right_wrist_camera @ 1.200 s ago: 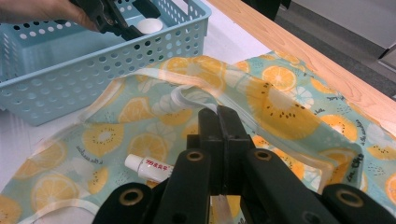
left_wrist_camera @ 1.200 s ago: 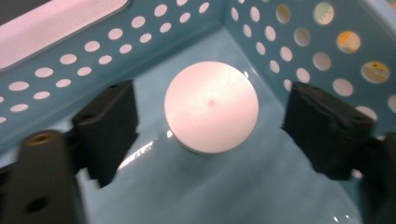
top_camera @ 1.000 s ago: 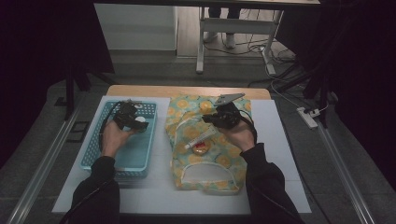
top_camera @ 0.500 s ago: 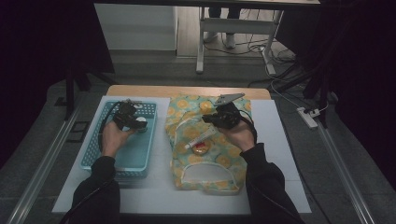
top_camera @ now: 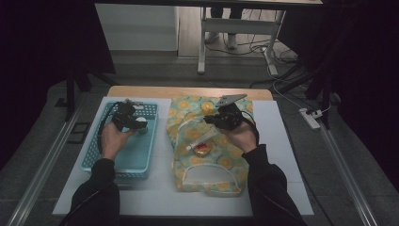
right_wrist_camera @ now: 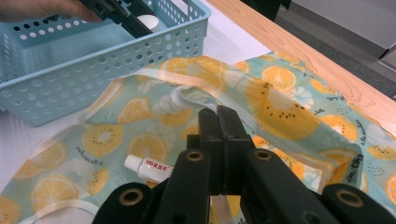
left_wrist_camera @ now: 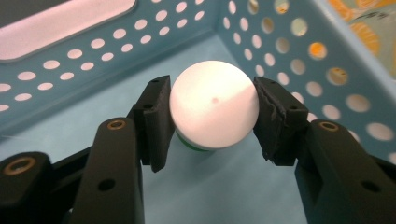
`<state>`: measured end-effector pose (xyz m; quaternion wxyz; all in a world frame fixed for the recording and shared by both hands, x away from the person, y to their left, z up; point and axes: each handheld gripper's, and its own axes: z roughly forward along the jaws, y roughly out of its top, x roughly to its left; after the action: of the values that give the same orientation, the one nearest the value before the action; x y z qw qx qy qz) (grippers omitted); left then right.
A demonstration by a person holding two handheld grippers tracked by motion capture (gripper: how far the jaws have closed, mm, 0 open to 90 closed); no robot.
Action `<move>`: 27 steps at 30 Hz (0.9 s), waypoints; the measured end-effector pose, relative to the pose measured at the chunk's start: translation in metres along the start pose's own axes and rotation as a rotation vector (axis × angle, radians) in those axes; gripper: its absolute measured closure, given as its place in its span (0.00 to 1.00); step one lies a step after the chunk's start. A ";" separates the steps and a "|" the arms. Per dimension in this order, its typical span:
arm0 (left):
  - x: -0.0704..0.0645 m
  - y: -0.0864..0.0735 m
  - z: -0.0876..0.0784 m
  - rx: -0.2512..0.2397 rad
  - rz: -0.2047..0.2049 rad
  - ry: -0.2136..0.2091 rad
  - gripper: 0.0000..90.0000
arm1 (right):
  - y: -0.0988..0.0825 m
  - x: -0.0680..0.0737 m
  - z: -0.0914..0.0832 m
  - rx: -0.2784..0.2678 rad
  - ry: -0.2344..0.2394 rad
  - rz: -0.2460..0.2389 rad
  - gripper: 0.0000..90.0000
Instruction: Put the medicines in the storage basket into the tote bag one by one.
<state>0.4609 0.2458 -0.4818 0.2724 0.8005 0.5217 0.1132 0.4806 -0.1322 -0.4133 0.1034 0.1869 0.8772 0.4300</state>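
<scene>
My left gripper (left_wrist_camera: 212,100) reaches into the blue basket (left_wrist_camera: 70,51). Its jaws have just been closing, and both pads now press on a white round-topped jar (left_wrist_camera: 214,105) with a green base. From above, that left gripper (top_camera: 136,123) is at the basket's far end. My right gripper (right_wrist_camera: 218,112) is shut on the white-piped rim of a teal pouch with an orange-slice print (right_wrist_camera: 280,93) and holds that rim lifted. In the high view this right gripper (top_camera: 211,121) hovers over the pouch (top_camera: 207,174). A white tube with red lettering (right_wrist_camera: 149,169) lies in the pouch opening.
The blue basket (top_camera: 106,155) stands left of the pouch on a white mat (top_camera: 282,141) over a wooden table. A small red and yellow item (top_camera: 203,150) lies beside the tube (top_camera: 201,140). A power strip (top_camera: 310,117) and cables lie on the floor to the right.
</scene>
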 end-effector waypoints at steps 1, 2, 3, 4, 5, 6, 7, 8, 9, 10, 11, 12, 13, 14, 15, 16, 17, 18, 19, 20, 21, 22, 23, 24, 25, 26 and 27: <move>-0.001 0.000 -0.002 -0.004 0.004 0.000 0.56 | 0.000 0.000 0.000 0.001 0.000 -0.001 1.00; -0.002 0.000 -0.004 -0.010 0.008 -0.002 0.56 | 0.000 0.000 0.000 0.001 0.000 -0.001 1.00; -0.002 0.000 -0.006 -0.016 0.009 -0.006 0.56 | 0.000 0.000 0.000 0.001 0.001 0.000 1.00; -0.003 -0.001 -0.009 -0.022 0.013 -0.010 0.56 | 0.000 0.000 0.000 0.002 0.000 0.000 1.00; -0.004 -0.001 -0.011 -0.025 0.018 -0.012 0.56 | 0.000 0.000 0.000 0.001 0.001 0.000 1.00; -0.006 -0.001 -0.013 -0.028 0.023 -0.016 0.56 | 0.000 0.000 0.000 0.001 0.001 0.000 1.00; -0.007 -0.001 -0.016 -0.033 0.028 -0.020 0.56 | 0.000 0.000 0.000 0.000 0.000 0.000 1.00; -0.008 -0.001 -0.018 -0.039 0.029 -0.022 0.56 | 0.000 0.000 0.000 0.000 0.001 0.000 1.00; -0.009 -0.002 -0.021 -0.041 0.036 -0.025 0.56 | 0.000 0.000 0.000 -0.001 0.000 0.000 1.00; -0.010 -0.002 -0.022 -0.045 0.037 -0.028 0.56 | 0.000 0.000 0.000 -0.001 0.000 0.000 1.00; -0.011 -0.002 -0.026 -0.047 0.044 -0.038 0.56 | 0.000 0.000 0.000 -0.001 0.000 0.000 1.00; -0.013 -0.002 -0.028 -0.050 0.048 -0.042 0.56 | 0.000 0.000 0.000 -0.001 0.000 0.000 1.00; -0.014 -0.002 -0.031 -0.053 0.054 -0.043 0.56 | 0.000 0.000 0.000 -0.001 0.001 0.000 1.00; -0.016 -0.002 -0.033 -0.054 0.060 -0.050 0.56 | 0.000 0.000 0.000 -0.001 0.001 0.000 1.00; -0.017 -0.002 -0.036 -0.057 0.064 -0.057 0.56 | 0.000 0.000 0.000 0.000 0.000 0.000 1.00; -0.019 -0.002 -0.039 -0.059 0.070 -0.062 0.56 | 0.000 0.000 0.000 -0.001 0.000 0.002 1.00; -0.021 -0.001 -0.041 -0.059 0.078 -0.065 0.56 | 0.000 0.000 0.000 0.000 -0.001 0.002 1.00; -0.023 -0.001 -0.044 -0.064 0.082 -0.069 0.56 | 0.000 0.000 0.000 -0.001 0.000 0.003 1.00; -0.026 -0.001 -0.047 -0.065 0.089 -0.072 0.56 | 0.000 0.000 0.000 -0.001 0.000 0.003 1.00; -0.028 0.000 -0.050 -0.068 0.097 -0.075 0.56 | 0.000 0.000 0.000 0.000 0.000 0.002 1.00; -0.031 0.000 -0.053 -0.070 0.105 -0.076 0.56 | 0.000 0.000 0.000 0.000 0.000 0.003 1.00; -0.033 0.001 -0.056 -0.072 0.110 -0.078 0.56 | 0.000 0.000 0.000 -0.001 0.000 0.002 1.00; -0.036 0.001 -0.059 -0.071 0.119 -0.080 0.56 | 0.000 0.000 0.000 -0.001 0.000 0.003 1.00; -0.038 0.002 -0.061 -0.072 0.125 -0.081 0.56 | 0.000 0.001 0.000 -0.001 0.000 0.003 1.00; -0.041 0.002 -0.064 -0.075 0.132 -0.081 0.56 | 0.000 0.001 0.000 -0.001 0.000 0.002 1.00; -0.044 0.002 -0.066 -0.079 0.136 -0.085 0.56 | 0.000 0.001 0.000 -0.004 -0.001 0.002 1.00; -0.046 0.002 -0.069 -0.083 0.145 -0.089 0.56 | 0.000 0.001 0.000 -0.004 -0.001 0.002 1.00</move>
<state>0.4109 0.2258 -0.4189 0.3192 0.8285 0.4447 0.1184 0.4798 -0.1317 -0.4128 0.1036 0.1876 0.8761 0.4318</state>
